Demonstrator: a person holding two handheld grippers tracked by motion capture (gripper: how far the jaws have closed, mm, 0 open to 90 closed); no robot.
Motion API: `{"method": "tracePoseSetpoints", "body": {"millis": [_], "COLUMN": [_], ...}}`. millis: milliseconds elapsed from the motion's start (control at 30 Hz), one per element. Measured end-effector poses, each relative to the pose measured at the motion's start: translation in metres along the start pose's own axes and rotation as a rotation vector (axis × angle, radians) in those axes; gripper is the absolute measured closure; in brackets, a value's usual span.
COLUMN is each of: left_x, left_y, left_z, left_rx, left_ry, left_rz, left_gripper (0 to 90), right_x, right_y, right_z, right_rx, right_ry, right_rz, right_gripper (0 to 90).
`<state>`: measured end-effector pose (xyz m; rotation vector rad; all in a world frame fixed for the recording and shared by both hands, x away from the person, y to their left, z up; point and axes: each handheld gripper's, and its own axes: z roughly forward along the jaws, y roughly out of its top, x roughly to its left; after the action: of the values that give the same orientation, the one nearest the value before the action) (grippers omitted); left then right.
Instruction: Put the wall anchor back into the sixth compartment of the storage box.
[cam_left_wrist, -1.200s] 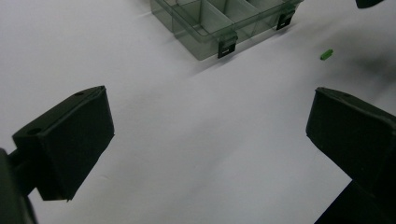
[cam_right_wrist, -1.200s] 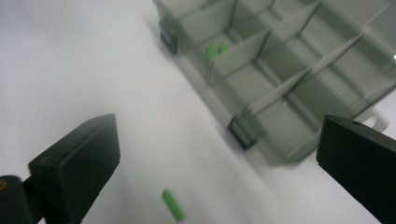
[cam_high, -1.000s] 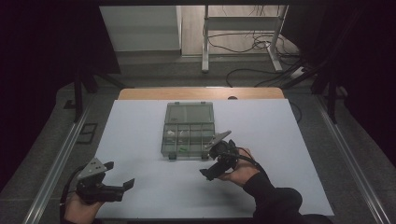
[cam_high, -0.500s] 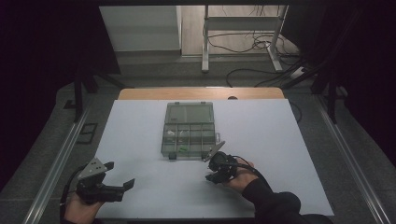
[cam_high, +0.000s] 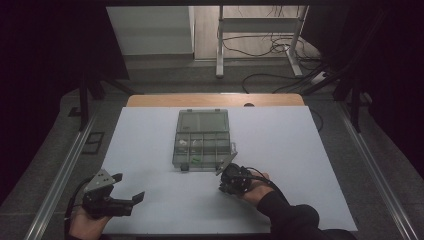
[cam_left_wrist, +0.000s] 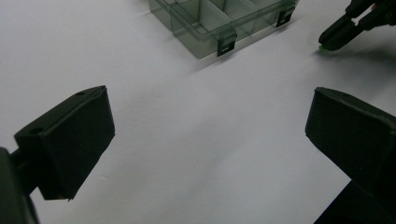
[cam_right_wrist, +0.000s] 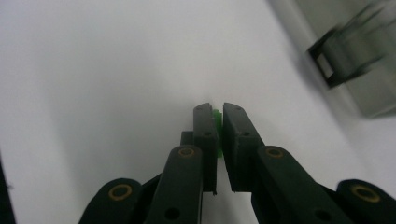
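Note:
A clear plastic compartment box (cam_high: 202, 145) lies open at the middle of the white table (cam_high: 310, 150), its lid flat behind it. Just right of the box's front corner, my right gripper (cam_high: 223, 189) points down at the table. Its jaws have just been closing and now pinch a small green piece (cam_right_wrist: 216, 115) between the fingertips. The left gripper view has that same green piece (cam_left_wrist: 322, 47) under the right gripper's tips (cam_left_wrist: 328, 42). My left gripper (cam_high: 127, 187) rests at the front left, open, with nothing between its wide-apart fingers (cam_left_wrist: 70, 135).
The box's black latches (cam_left_wrist: 226, 46) face the front edge; one latch (cam_right_wrist: 327, 65) is close to the right gripper. Some compartments hold small parts (cam_high: 195, 159). A wooden strip (cam_high: 215, 100) borders the table's far edge, and metal rails (cam_high: 60, 175) run along both sides.
The right gripper's jaws went from wide open to shut and tipped down onto the table near the box's front right corner. The left gripper has stayed where it was.

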<state>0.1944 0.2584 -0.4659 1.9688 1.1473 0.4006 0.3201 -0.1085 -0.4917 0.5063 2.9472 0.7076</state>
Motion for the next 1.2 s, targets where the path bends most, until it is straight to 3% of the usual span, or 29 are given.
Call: {"method": "tracePoseSetpoints", "body": {"millis": [300,700,1200], "left_x": [0.000,0.001,0.001], "left_y": [0.000,0.000,0.000], "left_z": [0.000,0.000,0.000], "left_rx": [0.000,0.001,-0.002], "left_ry": [0.001,0.000,-0.001], "left_rz": [-0.004,-0.007,-0.009], "left_gripper": [2.2,2.2,2.3], "right_x": [-0.004,-0.023,-0.035], "right_y": [0.015,0.039,0.072], "right_z": [-0.014,-0.023,-0.013], "right_rx": [-0.091,-0.176,-0.217], "right_ry": [-0.021,-0.017,-0.017], "right_rz": [0.016,0.099,0.137], "right_gripper": [82.7,82.5,82.1]}}
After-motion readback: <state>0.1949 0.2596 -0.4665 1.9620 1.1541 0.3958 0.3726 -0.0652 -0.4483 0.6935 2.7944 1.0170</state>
